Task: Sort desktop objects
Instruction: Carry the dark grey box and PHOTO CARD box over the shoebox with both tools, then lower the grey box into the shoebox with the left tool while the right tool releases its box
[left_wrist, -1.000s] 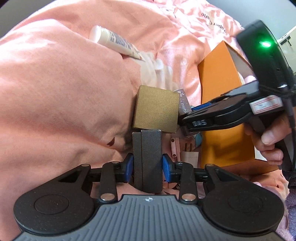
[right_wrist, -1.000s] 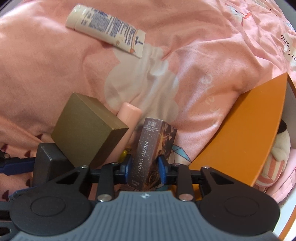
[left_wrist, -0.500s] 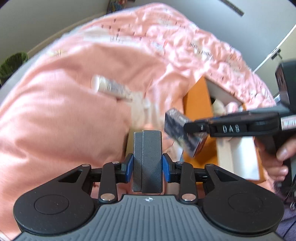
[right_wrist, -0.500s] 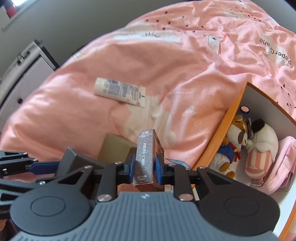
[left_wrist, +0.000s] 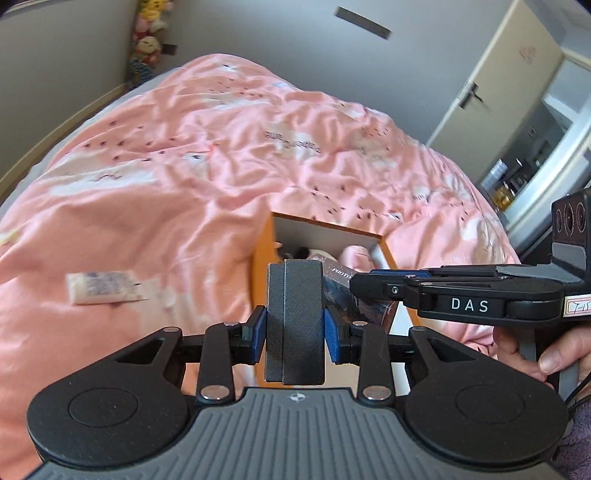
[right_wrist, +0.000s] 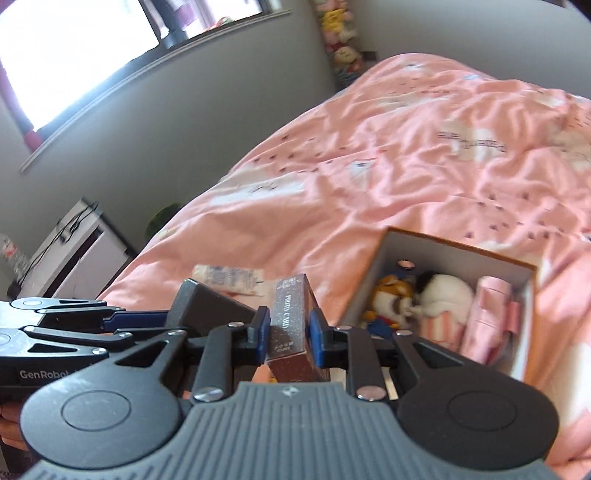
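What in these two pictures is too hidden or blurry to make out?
- Tube label: left wrist view, blurred.
- Orange box contents: left wrist view, the dark case and the photo card box cover them.
- Photo card box small print: right wrist view, too small.

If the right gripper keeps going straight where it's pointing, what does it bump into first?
Probably the pink bedcover just left of the orange box; depth is hard to judge. The right gripper carries the photo card box.
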